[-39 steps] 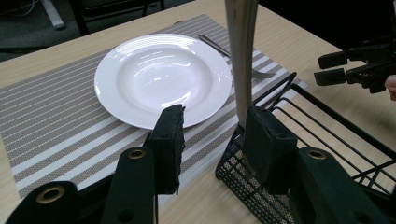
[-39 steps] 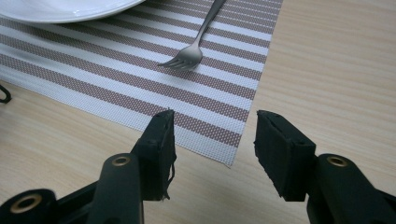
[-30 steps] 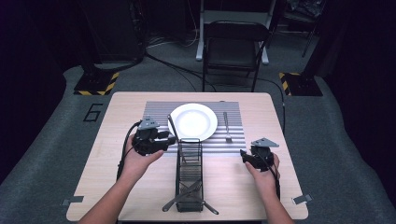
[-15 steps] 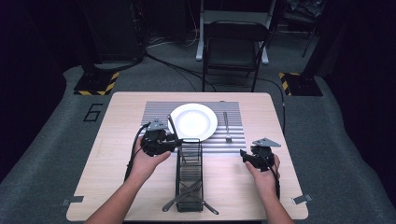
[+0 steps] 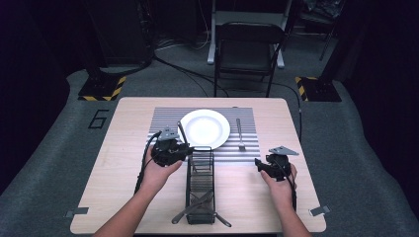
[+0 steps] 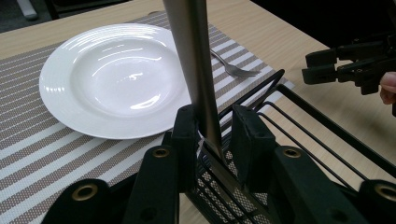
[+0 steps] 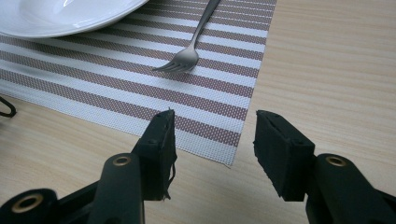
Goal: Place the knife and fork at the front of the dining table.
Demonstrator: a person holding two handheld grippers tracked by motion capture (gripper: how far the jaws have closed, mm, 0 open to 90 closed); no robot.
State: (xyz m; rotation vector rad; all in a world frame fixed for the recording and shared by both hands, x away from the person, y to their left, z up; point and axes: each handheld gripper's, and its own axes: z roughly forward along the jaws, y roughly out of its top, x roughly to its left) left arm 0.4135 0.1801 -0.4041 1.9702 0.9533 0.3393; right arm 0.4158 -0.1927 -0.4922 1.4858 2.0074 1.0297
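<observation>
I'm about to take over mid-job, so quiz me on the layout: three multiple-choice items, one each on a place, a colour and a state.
1. In the high view, where does the fork lie?
A. On the plate
B. On the striped mat, right of the plate
C. On the bare wood, left of the plate

2. What colour is the plate?
A. White
B. Black
C. Blue

3. How does the right claw stand?
A. Shut on the fork
B. Shut on the plate's rim
C. Open, with nothing between its jaws

Answers: 1 B, since the fork rests on the striped mat, apart from the plate's right edge. 2 A, since the plate is plain white in every view. 3 C, since the right gripper view shows mat and table through the gap between the jaws.
</observation>
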